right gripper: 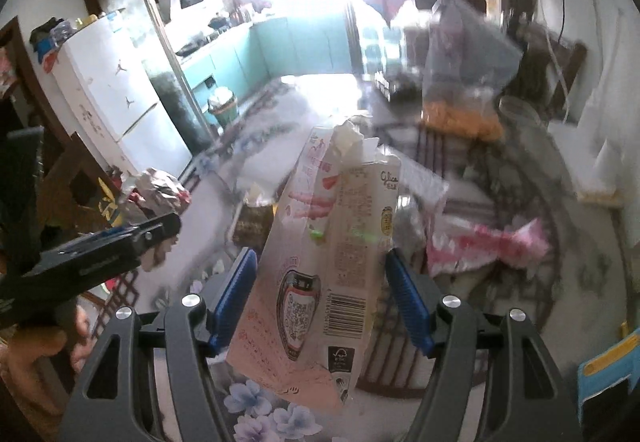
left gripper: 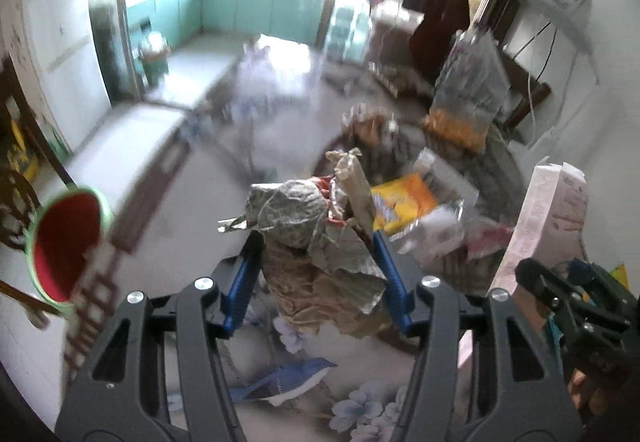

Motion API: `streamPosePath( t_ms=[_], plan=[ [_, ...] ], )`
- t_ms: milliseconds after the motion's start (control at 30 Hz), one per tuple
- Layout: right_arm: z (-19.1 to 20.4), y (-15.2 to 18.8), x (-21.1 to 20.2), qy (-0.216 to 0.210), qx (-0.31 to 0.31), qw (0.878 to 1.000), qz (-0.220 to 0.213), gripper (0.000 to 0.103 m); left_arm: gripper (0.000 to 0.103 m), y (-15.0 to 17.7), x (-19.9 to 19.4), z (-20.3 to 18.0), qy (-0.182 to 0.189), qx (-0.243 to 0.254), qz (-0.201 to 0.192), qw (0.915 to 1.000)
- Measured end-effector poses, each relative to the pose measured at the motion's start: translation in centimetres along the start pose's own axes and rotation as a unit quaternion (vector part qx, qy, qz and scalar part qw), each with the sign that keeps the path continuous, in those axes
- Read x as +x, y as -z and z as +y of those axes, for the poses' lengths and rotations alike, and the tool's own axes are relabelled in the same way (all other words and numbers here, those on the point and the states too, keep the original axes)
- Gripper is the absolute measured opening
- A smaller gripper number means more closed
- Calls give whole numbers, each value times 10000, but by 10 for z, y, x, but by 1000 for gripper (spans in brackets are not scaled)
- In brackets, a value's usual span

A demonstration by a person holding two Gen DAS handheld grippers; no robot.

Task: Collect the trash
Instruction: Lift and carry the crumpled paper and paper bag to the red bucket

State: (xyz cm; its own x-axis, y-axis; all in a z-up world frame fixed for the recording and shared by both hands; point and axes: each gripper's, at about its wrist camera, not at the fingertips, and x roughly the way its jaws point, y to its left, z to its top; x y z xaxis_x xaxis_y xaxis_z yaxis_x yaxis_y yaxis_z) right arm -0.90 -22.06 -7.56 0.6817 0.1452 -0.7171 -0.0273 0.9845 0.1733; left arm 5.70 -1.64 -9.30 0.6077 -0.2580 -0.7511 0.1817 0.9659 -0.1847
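My left gripper (left gripper: 316,238) is shut on a wad of crumpled paper wrappers (left gripper: 320,242), grey, tan and red, and holds it above the floral tablecloth (left gripper: 360,406). My right gripper (right gripper: 318,256) is shut on a torn pink-and-white snack box (right gripper: 320,254) with a barcode, held upright. The box also shows at the right of the left wrist view (left gripper: 548,218), with the right gripper below it. The left gripper and its wad (right gripper: 160,194) show at the left of the right wrist view.
More trash lies on the table: a yellow packet (left gripper: 404,202), white wrappers (left gripper: 436,230), a pink wrapper (right gripper: 488,242). A clear bag with orange contents (left gripper: 468,90) stands behind. A red-and-green bowl (left gripper: 64,242) sits left. A fridge (right gripper: 116,90) and kitchen lie beyond.
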Motion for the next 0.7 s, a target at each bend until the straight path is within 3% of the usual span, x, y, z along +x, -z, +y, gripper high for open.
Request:
streamPosePath(
  t_ms=[133, 333, 700],
  plan=[
    [6, -11, -21, 26, -57, 9993, -361, 66, 54, -12, -35, -9, -71, 242, -387, 9989],
    [18, -24, -46, 7, -147, 9968, -783, 66, 54, -19, -67, -10, 25, 308, -658, 9974],
    [31, -26, -63, 81, -224, 9942, -1050, 66, 54, -17, -89, -5, 50, 373, -858, 9956]
  ],
)
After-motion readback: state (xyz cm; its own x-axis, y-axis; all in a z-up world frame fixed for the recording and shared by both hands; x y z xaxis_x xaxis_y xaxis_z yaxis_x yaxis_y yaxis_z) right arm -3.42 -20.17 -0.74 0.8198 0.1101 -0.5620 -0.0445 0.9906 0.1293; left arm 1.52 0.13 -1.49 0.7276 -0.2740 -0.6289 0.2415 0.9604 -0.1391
